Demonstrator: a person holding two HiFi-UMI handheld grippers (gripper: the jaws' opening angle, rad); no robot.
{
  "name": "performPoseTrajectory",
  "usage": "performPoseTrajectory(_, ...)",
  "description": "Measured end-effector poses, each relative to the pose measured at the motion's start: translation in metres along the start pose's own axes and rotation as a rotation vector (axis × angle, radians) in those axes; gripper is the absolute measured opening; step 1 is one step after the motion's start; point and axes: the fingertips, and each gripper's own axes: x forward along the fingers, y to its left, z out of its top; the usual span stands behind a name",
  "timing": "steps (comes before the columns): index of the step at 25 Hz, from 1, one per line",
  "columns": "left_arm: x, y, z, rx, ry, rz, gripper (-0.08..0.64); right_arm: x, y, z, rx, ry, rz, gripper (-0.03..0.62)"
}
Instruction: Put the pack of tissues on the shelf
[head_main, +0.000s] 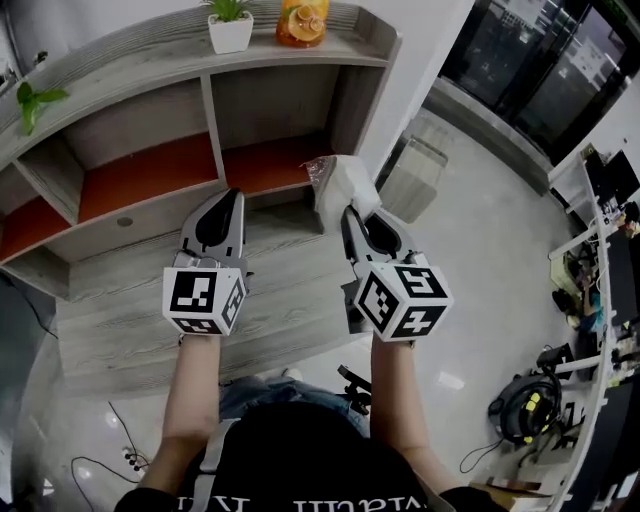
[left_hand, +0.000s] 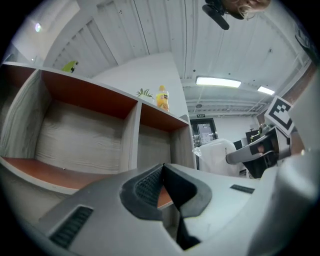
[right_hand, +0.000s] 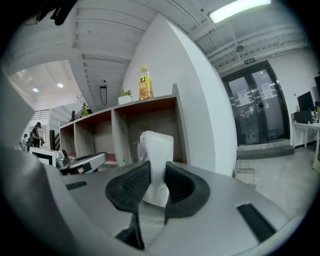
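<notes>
- Closest in, at 6 o'clock of the head view: dark shirt (head_main: 300, 470) and two forearms, reaching up toward the shelf (head_main: 150, 215).
- Clamping narrow on the pack of tissues (head_main: 340, 185) with the right gripper (head_main: 362, 220). Pads pinching its lower end only, the bulk poking out past the tips at 12 o'clock. Probably gripped that way for feeding the pack in ahead of the jaws.
- Hanging in the air at the shelf's right end, that pack, not yet on any board. Red-floored compartment (head_main: 262, 165) open at its 10 o'clock.
- Pinched shut on nothing, the left gripper (head_main: 228, 205), parked at 9 o'clock of the right one. Seemingly just out of the way, with no share in the carry.
- Up at 12 o'clock on the top board: white plant pot (head_main: 230, 32) and orange bottle (head_main: 302, 20). Partly taken up there, so likely an easier landing lower down.
- Left to do, by the look of it: swing toward 10 o'clock, set down, let go.
</notes>
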Motion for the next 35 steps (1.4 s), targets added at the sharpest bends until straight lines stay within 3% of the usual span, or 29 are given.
performPoseTrajectory(13, 0.002, 0.005, -0.003, 0.038, 0.020, 0.059, 0.012, 0.029, 0.001, 0.001, 0.029, 0.003, 0.088, 0.098)
performPoseTrajectory(23, 0.003, 0.016, -0.001, 0.044, 0.029, 0.037, 0.012, 0.049, 0.015, 0.004, 0.096, 0.000, 0.104, 0.098)
performPoseTrajectory(35, -0.001, 0.033, 0.001, 0.056, 0.056, 0.020, 0.012, 0.080, 0.025, -0.018, 0.453, -0.018, 0.199, 0.098)
